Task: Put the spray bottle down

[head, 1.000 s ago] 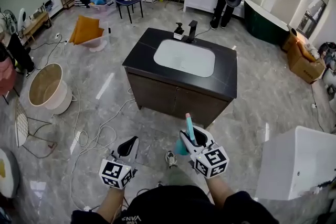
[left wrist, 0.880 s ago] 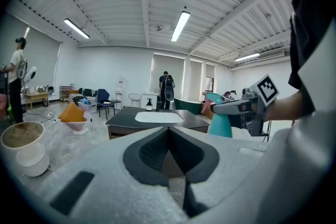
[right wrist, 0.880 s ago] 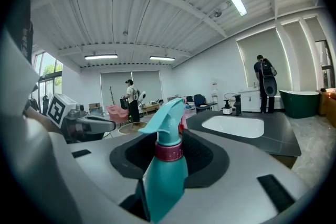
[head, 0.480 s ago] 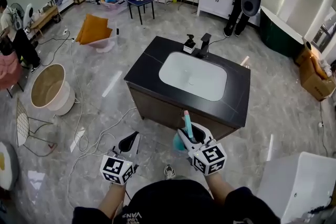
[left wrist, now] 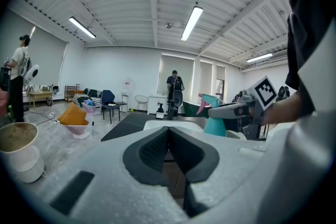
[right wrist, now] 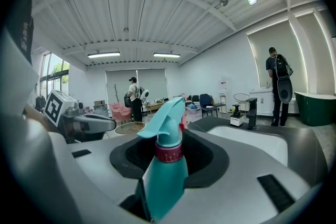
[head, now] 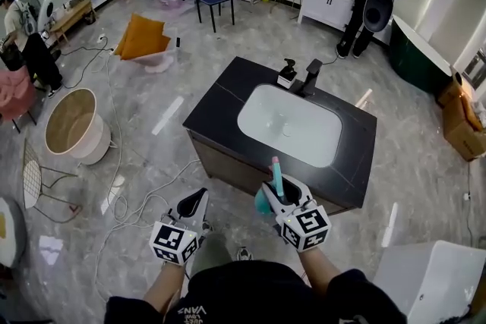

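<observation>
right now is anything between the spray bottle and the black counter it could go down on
Nothing visible. The right tool holds the spray bottle by the near edge of the black counter, whose near strip before the white basin is bare. The faucet and soap dispenser stand at the far side, off the path.

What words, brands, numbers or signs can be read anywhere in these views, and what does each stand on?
"VANS": white print on the person's black top, at the head view's bottom edge; small, so likely rather than certain.
Cubes on the left gripper and right gripper: square patterns only, no letters.
Spray bottle: no label shows.
Soap dispenser: too small to read.
</observation>
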Available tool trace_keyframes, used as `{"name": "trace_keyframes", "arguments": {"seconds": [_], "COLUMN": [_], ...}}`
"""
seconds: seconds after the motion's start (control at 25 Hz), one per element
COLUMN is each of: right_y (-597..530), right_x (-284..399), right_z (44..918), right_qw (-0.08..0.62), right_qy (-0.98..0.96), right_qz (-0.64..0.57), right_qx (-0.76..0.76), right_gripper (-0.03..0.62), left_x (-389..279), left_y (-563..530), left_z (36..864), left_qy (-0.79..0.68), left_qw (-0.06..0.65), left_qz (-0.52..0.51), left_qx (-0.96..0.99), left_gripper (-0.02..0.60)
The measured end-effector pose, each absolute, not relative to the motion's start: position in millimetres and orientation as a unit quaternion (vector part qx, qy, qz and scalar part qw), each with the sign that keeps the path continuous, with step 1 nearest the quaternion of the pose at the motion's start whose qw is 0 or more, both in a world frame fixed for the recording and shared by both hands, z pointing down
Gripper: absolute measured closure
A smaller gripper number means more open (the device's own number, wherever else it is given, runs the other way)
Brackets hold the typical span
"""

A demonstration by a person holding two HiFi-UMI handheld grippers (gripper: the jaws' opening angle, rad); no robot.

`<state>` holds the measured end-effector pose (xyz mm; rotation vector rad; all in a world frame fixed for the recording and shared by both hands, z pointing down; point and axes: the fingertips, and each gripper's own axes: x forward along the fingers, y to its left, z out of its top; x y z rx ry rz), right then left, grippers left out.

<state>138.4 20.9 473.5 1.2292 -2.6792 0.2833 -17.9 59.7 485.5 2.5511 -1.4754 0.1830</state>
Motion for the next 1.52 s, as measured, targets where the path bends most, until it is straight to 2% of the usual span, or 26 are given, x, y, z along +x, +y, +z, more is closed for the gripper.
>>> {"name": "trace_keyframes", "arguments": {"seconds": [1.0,1.52], "right_y": [-160.8,-270.5], "right_x": [33.4,39.3], "right_z": [494.6,493.9], "right_qw": [0.073,0.092], "right_qy": [-0.826,-0.821], "right_qz": [0.109,0.09], "right_qx": [0.548,0.557], "right_gripper": [0.441,0.441], "left_x": [-126.2,-112.9], "left_y": [-146.5,-222.5], "left_z": [501.6,513.0], "left_qy": [-0.357,-0.336], "left_qw": [0.091,0.112], "left_qz": [0.103,0.105], "left_qx": [0.924,0.929], "left_gripper": [0.571,0.571]}}
